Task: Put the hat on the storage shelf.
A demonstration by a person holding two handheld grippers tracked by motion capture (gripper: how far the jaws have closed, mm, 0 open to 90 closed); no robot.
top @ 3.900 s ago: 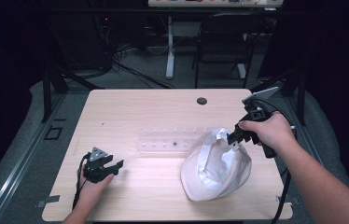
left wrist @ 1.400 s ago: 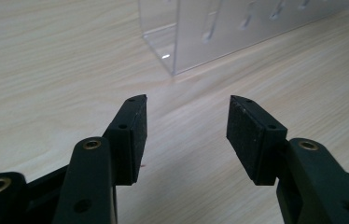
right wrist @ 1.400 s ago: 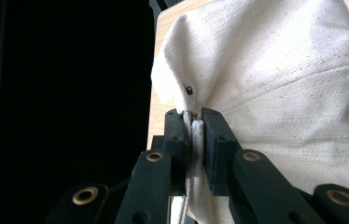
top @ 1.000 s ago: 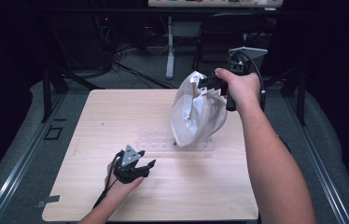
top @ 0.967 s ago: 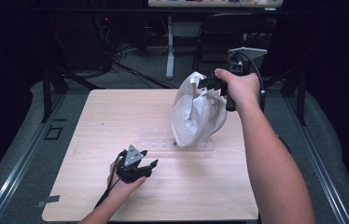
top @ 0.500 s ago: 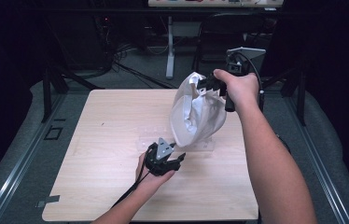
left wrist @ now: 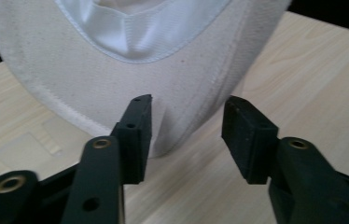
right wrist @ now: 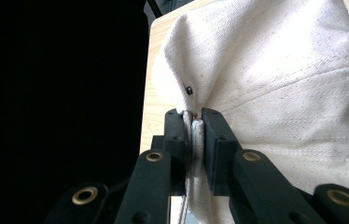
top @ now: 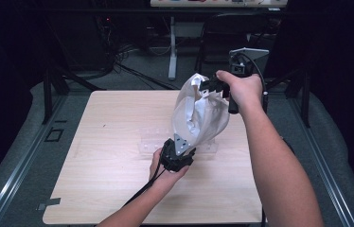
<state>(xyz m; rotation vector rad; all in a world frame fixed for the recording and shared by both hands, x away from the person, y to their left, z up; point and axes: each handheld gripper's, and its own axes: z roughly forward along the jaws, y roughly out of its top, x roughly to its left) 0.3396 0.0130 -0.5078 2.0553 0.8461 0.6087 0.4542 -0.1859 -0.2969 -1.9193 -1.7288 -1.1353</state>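
**Cloth bag held aloft, second gripper at its base**

The right hand-held gripper (top: 209, 87) is clamped on the rim of the off-white canvas bag (top: 199, 116), which hangs above the pale wooden surface (top: 104, 137). The left hand-held gripper (left wrist: 186, 123), jaws just closing yet apart, brackets the bag's bottom edge without pressing it.

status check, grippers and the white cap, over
Right gripper shut on white cap, cap held above table. Left gripper open, jaws just closing toward cap's lower edge, not gripping. Clear plastic tray beneath cap.
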